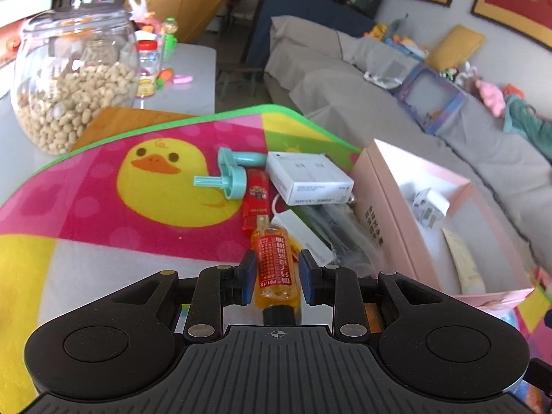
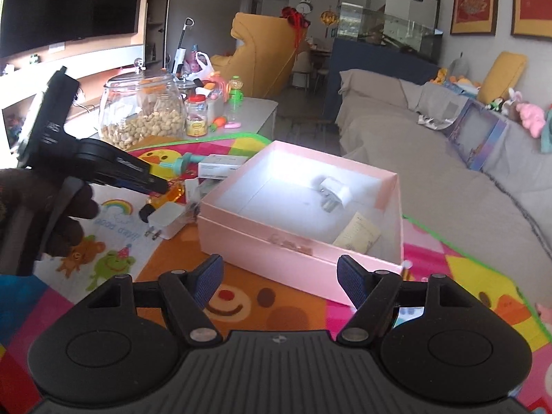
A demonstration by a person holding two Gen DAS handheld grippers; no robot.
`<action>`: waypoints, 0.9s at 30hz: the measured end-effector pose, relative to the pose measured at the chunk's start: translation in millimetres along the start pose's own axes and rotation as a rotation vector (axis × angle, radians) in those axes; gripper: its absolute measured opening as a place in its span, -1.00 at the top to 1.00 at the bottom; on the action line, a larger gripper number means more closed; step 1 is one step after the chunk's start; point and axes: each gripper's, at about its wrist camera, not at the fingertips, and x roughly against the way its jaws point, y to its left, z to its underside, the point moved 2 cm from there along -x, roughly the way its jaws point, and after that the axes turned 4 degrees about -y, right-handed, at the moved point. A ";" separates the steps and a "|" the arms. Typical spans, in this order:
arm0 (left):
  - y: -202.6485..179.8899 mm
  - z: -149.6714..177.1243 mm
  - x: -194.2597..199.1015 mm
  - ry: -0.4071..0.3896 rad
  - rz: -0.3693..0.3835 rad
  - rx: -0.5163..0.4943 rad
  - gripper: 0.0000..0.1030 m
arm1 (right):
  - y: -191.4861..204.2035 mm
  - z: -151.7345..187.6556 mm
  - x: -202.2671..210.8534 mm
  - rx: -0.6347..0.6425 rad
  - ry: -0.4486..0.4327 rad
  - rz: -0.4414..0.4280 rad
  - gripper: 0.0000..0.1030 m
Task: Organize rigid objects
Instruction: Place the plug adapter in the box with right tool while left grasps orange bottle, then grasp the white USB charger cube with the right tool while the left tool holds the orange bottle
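Observation:
My left gripper (image 1: pixel 276 270) is shut on a small orange bottle (image 1: pixel 274 258) with a red label and black cap, over the colourful play mat (image 1: pixel 103 207). The bottle also shows in the right wrist view (image 2: pixel 174 191). Ahead lie a red tube (image 1: pixel 256 200), a teal plastic tool (image 1: pixel 231 176), a white carton (image 1: pixel 308 177) and a white charger (image 2: pixel 165 220). The open pink box (image 2: pixel 296 255) holds a white plug adapter (image 2: pixel 333 193) and a paper card (image 2: pixel 358 233). My right gripper (image 2: pixel 281 284) is open and empty, just in front of the box's near wall.
A glass jar of peanuts (image 1: pixel 74 82), a red-lidded jar (image 1: pixel 148 69) and small toys stand on the grey table behind the mat. A grey covered sofa (image 2: pixel 431 131) runs along the right. A gloved hand (image 2: pixel 41 214) holds the left gripper.

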 end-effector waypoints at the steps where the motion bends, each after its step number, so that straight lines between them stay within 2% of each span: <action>1: -1.1 2.0 -1.0 -0.001 -0.010 -0.018 0.43 | 1.5 0.1 -1.7 -0.003 0.002 -0.010 -0.42; 4: 2.1 4.6 0.9 -0.010 0.007 -0.033 0.43 | 8.1 2.3 -7.9 0.004 0.013 -0.029 -0.42; 6: 3.2 3.7 2.8 -0.019 -0.016 -0.045 0.43 | 14.0 3.6 -13.5 -0.008 0.030 -0.056 -0.42; 10: 6.3 1.9 8.5 -0.031 -0.048 -0.097 0.45 | 35.5 0.1 -36.3 -0.096 0.065 -0.174 -0.42; 13: 14.5 4.8 17.2 -0.031 -0.044 -0.116 0.45 | 63.5 -3.1 -60.2 -0.116 0.077 -0.213 -0.38; 16: 25.7 6.2 24.2 -0.030 -0.027 -0.102 0.45 | 93.7 -8.3 -78.7 -0.052 0.051 -0.182 -0.21; 19: 32.6 7.7 25.4 -0.023 0.017 -0.085 0.45 | 119.1 -14.3 -97.5 0.021 0.026 -0.100 -0.15; 23: 35.0 8.0 23.5 -0.019 0.057 -0.070 0.45 | 135.8 -17.1 -122.2 0.077 0.074 -0.015 -0.03; 24: 35.1 8.2 22.8 -0.016 0.066 -0.067 0.45 | 136.0 -16.9 -125.1 0.073 0.084 -0.012 0.04; 26: 33.9 8.4 20.6 -0.012 0.076 -0.068 0.44 | 132.3 -13.8 -126.2 0.052 0.109 -0.031 0.41; 27: 32.4 8.3 19.1 -0.014 0.078 -0.072 0.44 | 129.8 -12.1 -124.3 0.043 0.121 -0.047 0.46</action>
